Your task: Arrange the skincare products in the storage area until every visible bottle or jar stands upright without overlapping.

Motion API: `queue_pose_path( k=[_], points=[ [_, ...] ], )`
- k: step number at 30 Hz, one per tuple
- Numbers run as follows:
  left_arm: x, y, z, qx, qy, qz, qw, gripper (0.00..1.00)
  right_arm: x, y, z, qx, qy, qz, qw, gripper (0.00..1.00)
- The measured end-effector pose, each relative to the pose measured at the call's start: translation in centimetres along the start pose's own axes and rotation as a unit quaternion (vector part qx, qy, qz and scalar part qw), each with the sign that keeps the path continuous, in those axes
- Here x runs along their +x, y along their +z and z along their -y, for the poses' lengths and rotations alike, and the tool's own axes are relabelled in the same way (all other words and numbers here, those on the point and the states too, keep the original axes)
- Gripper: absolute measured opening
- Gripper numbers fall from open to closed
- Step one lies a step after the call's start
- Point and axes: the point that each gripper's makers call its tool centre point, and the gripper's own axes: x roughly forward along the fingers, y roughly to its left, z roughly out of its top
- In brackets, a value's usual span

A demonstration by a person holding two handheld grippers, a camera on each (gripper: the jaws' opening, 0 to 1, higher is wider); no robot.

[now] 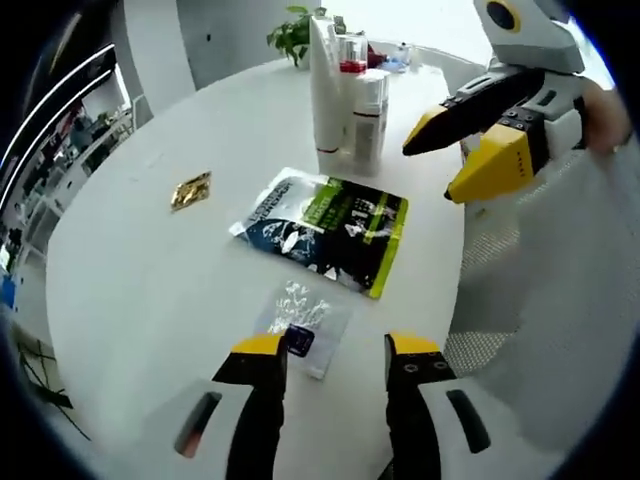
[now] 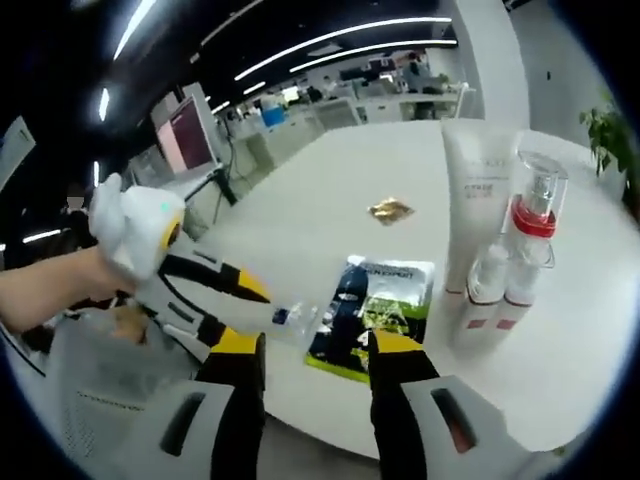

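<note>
Bottles (image 2: 505, 270) upright, overlapping, labels unreadable, tall white tube (image 2: 478, 210) behind, both hand-held grippers (image 1: 330, 350) (image 2: 315, 345) apart, empty.

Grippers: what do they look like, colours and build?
Both match. The left gripper has two black jaws capped with yellow tips on a white body with dark oval slots. The right gripper has the same black jaws, yellow tips, white housing. No cables or sleeves visible.
</note>
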Motion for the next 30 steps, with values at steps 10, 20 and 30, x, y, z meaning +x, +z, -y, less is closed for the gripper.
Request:
queue_pose_path(
  k=[10, 20, 30],
  points=[
    [-2.6, 0.7, 1.0, -0.044, 0.015, 0.023, 0.9987, 0.57, -1.3, 1.3, -0.9, -0.032, 0.019, 0.028, 0.9989, 0.54],
    [-4.7, 1.2, 1.9, -0.085, 0.014, 0.050, 0.9950, 0.64, -2.8, 2.6, -0.2, -0.049, 0.026, 0.045, 0.9974, 0.58],
    [-7.5, 1.6, 2.3, -0.140, 0.030, 0.077, 0.9866, 0.76, -4.5, 3.8, 1.2, -0.044, 0.019, 0.062, 0.9969, 0.65]
  ],
)
